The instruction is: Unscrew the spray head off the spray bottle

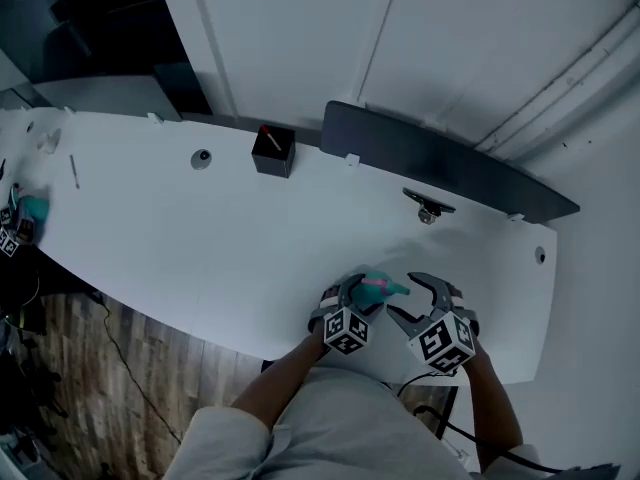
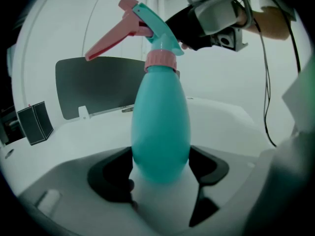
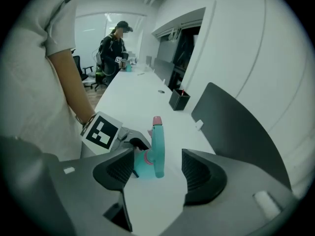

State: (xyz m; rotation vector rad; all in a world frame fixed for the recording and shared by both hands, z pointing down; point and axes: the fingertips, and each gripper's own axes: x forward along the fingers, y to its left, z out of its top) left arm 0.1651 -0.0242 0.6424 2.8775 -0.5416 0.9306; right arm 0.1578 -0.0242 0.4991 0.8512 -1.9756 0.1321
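A teal spray bottle (image 2: 160,132) with a pink collar (image 2: 160,60) and a teal-and-pink spray head (image 2: 147,23) stands near the front edge of the white table (image 1: 200,238). My left gripper (image 2: 160,173) is shut on the bottle's body, both jaws pressing its sides. In the head view the bottle (image 1: 378,288) sits between the left gripper (image 1: 358,293) and the right gripper (image 1: 412,298). My right gripper (image 3: 157,168) is open, its jaws on either side of the spray head (image 3: 157,146) with a gap on each side.
At the table's back stand a small black box (image 1: 272,152) and a long dark panel (image 1: 440,163), with a metal clip (image 1: 428,210) in front of the panel. A person (image 3: 113,48) stands at the table's far end. A cable (image 2: 268,97) hangs from the right gripper.
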